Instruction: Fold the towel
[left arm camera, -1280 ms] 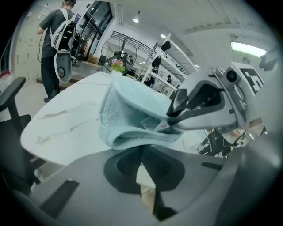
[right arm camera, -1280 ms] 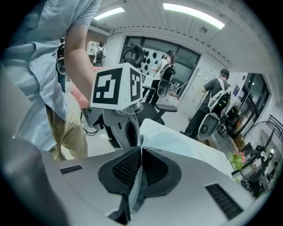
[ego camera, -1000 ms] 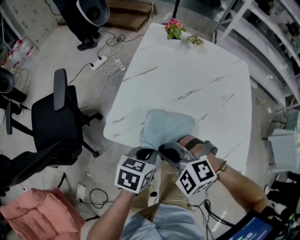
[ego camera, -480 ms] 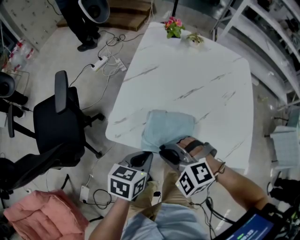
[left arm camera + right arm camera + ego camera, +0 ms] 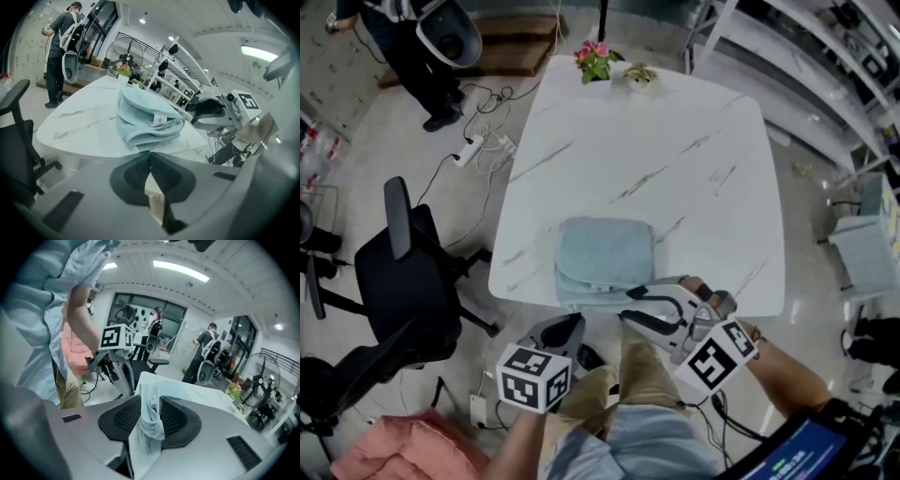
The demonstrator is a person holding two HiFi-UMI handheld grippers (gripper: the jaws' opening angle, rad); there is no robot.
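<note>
The fold looks almost finished, and the person is letting go of it. The light blue towel [image 5: 605, 255] is lying in a squared, layered stack on the white marble table [image 5: 675, 141], right at its near edge.

The right gripper [image 5: 630, 305] is hovering just beside the stack's near right corner. Its jaws have just been opening and are now standing partly apart, with a strip of towel draped loosely in the gap rather than pinched. The left gripper [image 5: 572, 323] is hanging off the table's near edge, a little apart from the towel and pointing at it. Its jaws are pressed together on nothing.

The next move probably calls for drawing the right gripper back so the caught strip slips free without dragging the stack out of square. Any loose flap may then need tucking flat.

By count, the scene is showing one towel, two grippers, one table, one pot of pink flowers [image 5: 594, 58] and one small plant [image 5: 639, 75] beside it.
</note>
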